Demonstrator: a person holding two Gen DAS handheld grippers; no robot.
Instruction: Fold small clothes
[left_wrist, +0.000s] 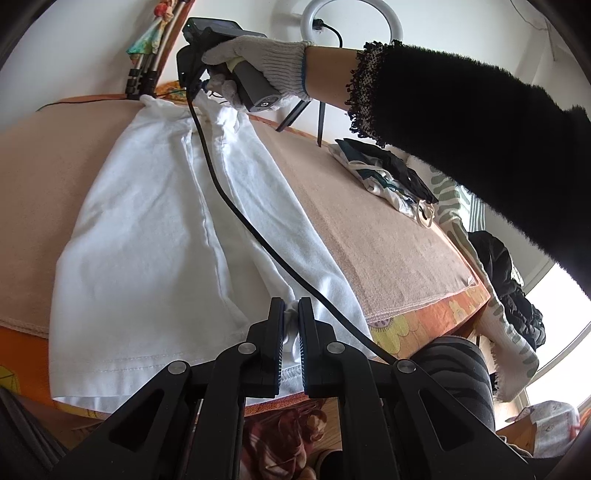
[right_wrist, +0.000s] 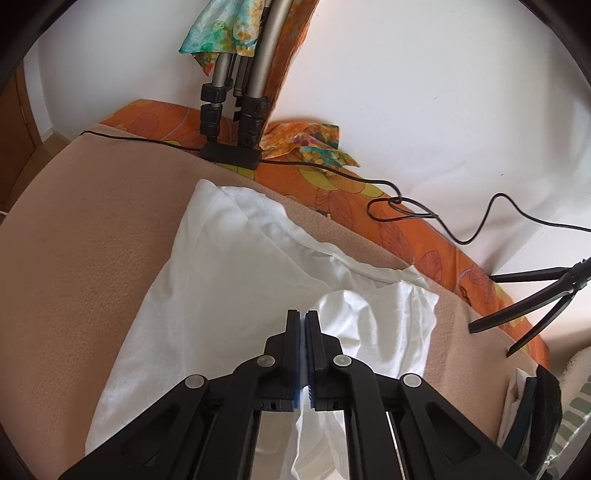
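Observation:
A white garment (left_wrist: 147, 221) lies lengthwise on the beige blanket (left_wrist: 369, 221) that covers the table. My left gripper (left_wrist: 291, 301) is at its near hem, shut on a bunched pinch of the white cloth. At the far end, a gloved hand (left_wrist: 258, 55) holds the right gripper over the garment's top edge; its fingertips are hidden there. In the right wrist view, my right gripper (right_wrist: 303, 314) is shut on a fold of the white garment (right_wrist: 221, 277), which passes between the pads and hangs out below them. A rumpled flap lies just right of the fingers.
A pile of clothes (left_wrist: 388, 177) sits at the table's right side, with a black garment (left_wrist: 509, 295) hanging beyond it. Tripod legs (right_wrist: 229, 99) stand at the far edge and light-stand legs (right_wrist: 524, 306) at the right. A black cable (left_wrist: 236, 206) crosses the garment.

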